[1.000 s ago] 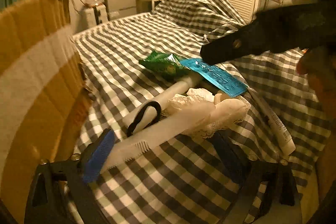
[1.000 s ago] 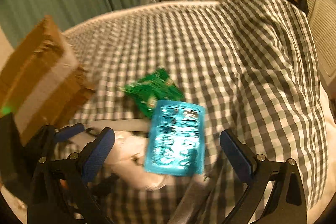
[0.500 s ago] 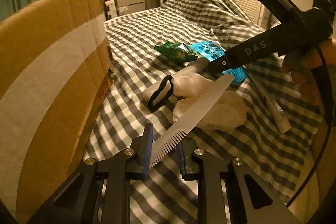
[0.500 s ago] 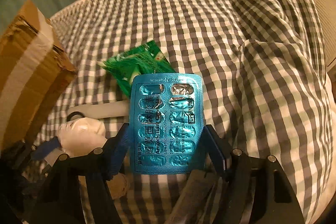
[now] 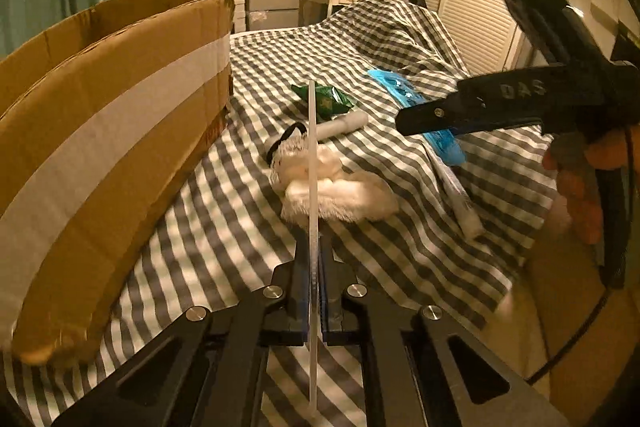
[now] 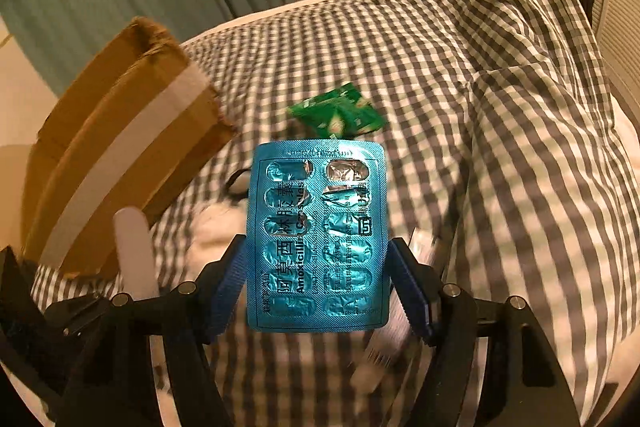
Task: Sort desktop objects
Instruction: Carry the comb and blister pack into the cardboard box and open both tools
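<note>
In the left wrist view my left gripper (image 5: 314,247) is shut on a white comb (image 5: 312,163). The comb shows edge-on and sticks forward above the checked bedspread (image 5: 240,227). My right gripper (image 6: 316,247) is shut on a blue blister pack (image 6: 316,239), its blue pads pressing the pack's two long edges. The pack hangs above the bed. That same right gripper (image 5: 480,107) shows from the side in the left wrist view, with the blister pack (image 5: 444,143) in it and a hand behind it. The comb (image 6: 134,259) appears at the lower left of the right wrist view.
An open cardboard box (image 5: 100,131) stands at the left of the bed. On the bedspread lie a green packet (image 5: 328,99), a white tube (image 5: 346,123), a black hair tie (image 5: 284,141), a white fluffy piece (image 5: 344,191) and a cream tube (image 5: 456,195). Furniture lines the far wall.
The left gripper has shut on the comb, lifted it and rolled it edge-on. The right gripper has shut on the blister pack and raised it off the bed.
</note>
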